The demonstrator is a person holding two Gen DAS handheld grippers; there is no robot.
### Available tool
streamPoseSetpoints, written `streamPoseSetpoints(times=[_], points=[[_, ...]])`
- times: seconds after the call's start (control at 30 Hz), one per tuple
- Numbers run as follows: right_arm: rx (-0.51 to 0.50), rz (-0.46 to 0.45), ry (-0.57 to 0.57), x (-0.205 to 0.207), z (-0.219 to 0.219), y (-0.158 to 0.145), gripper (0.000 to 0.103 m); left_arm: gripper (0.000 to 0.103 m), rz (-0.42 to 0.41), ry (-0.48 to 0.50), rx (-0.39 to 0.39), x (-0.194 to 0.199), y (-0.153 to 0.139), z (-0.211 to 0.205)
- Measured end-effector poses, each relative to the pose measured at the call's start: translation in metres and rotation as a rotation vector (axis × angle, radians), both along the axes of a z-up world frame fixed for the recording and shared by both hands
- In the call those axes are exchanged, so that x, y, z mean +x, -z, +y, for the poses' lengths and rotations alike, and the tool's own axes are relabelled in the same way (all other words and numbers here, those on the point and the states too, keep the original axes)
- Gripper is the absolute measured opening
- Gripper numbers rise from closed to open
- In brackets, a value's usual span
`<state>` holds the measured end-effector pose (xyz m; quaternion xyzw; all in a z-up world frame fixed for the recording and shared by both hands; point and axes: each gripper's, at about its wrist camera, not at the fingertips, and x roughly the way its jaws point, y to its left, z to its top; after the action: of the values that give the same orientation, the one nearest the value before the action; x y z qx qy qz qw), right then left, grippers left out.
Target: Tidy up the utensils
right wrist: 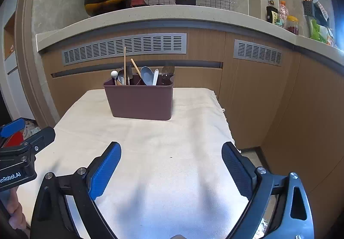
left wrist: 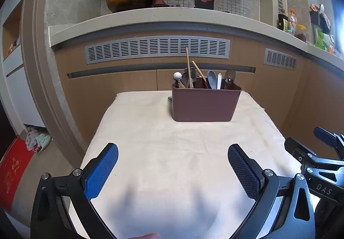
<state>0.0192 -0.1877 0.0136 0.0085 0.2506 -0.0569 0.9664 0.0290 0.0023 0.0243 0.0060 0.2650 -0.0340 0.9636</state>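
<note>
Both sets of fingers, left and right, stood wide apart and empty over the desk's near edge. The utensils stood handle-down, upright, in the caddy by the far edge.

Both 2 wrist views look forward and slightly down along wide-spread fingers, sharing the brown utensil caddy ahead on the cloth-covered table and the counter beyond.
</note>
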Motion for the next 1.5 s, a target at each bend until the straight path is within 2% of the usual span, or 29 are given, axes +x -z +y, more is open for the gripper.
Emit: streamPoseSetpoints(times=[1.5], points=[[0.002, -0.013, -0.004, -0.0044, -0.0054, -0.0038, 0.096, 0.102, 0.019, 0.005, 0.0, 0.0041, 0.0004, -0.0001]])
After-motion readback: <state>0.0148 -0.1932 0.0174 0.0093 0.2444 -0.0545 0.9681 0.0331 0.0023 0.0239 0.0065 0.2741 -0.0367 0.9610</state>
